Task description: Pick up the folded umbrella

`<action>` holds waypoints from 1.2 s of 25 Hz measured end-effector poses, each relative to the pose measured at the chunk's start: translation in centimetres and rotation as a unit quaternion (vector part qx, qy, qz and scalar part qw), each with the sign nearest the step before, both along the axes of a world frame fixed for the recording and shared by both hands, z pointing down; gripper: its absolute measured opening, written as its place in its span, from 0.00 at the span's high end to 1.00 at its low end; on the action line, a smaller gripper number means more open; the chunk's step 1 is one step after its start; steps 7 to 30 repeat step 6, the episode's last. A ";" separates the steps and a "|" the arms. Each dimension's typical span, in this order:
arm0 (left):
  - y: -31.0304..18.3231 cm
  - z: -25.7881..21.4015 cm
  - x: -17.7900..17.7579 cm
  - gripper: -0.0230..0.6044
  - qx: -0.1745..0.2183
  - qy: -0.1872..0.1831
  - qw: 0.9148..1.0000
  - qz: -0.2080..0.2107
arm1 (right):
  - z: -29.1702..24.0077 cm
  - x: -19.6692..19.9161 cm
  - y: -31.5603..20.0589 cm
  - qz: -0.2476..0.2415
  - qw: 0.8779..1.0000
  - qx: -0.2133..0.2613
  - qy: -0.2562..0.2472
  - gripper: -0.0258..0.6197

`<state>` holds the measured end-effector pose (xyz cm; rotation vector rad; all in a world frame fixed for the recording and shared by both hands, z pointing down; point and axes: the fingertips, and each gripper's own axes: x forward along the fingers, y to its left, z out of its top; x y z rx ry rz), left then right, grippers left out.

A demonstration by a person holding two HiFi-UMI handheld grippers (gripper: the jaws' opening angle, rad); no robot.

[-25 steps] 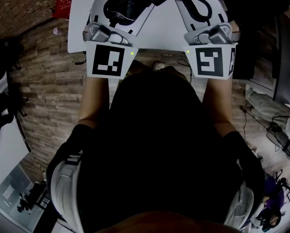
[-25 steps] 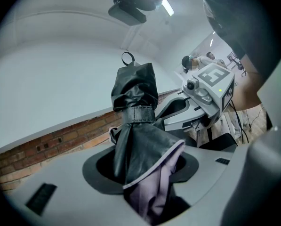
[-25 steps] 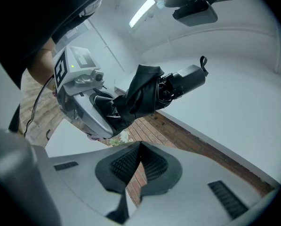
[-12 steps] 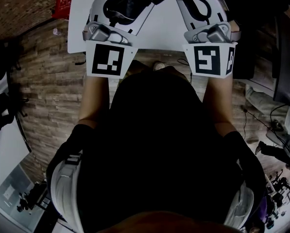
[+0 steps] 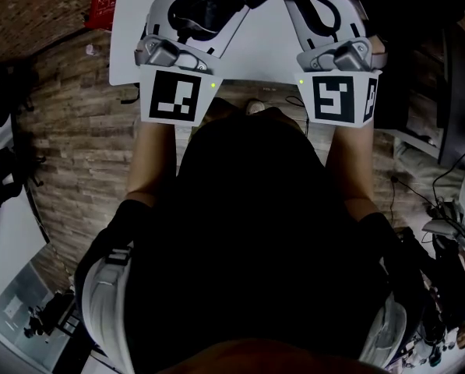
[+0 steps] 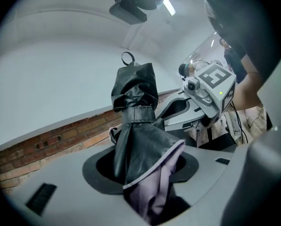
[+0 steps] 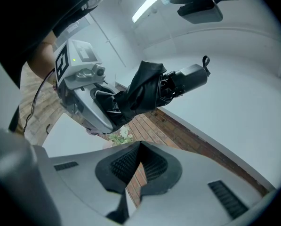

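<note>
Black folded umbrella (image 6: 133, 140) pinched in left gripper (image 6: 147, 187); right gripper (image 7: 139, 149) pressed together, empty, its view alone showing the handle (image 7: 192, 76).

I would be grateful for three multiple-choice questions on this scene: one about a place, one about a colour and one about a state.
1. Where is the folded umbrella?
A. hanging from a wall hook
B. between the jaws of the left gripper
C. inside a bag

2. What colour is its outer fabric?
A. black
B. red
C. yellow

3. How do the jaws of the right gripper stand?
A. clamped on the umbrella
B. wide apart
C. together, with nothing between them

Answers:
1 B: the left gripper view shows it gripped between the pads.
2 A: it is black in both gripper views.
3 C: the right gripper view shows the pads meeting with nothing between them.
</note>
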<state>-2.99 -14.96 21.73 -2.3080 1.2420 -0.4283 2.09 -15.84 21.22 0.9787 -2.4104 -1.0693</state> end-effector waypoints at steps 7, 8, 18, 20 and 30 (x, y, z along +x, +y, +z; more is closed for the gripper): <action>-0.4 -0.2 -0.3 0.60 -0.003 0.002 1.000 0.001 | -0.1 -0.5 -0.1 -0.005 1.000 -0.005 0.000 0.92; -0.4 -0.2 -0.3 0.60 -0.003 0.002 1.000 0.001 | -0.1 -0.5 -0.1 -0.005 1.000 -0.005 0.000 0.92; -0.4 -0.2 -0.3 0.60 -0.003 0.002 1.000 0.001 | -0.1 -0.5 -0.1 -0.005 1.000 -0.005 0.000 0.92; -0.4 -0.2 -0.3 0.60 -0.003 0.002 1.000 0.001 | -0.1 -0.5 -0.1 -0.005 1.000 -0.005 0.000 0.92; -0.4 -0.2 -0.3 0.60 -0.003 0.002 1.000 0.001 | -0.1 -0.5 -0.1 -0.005 1.000 -0.005 0.000 0.92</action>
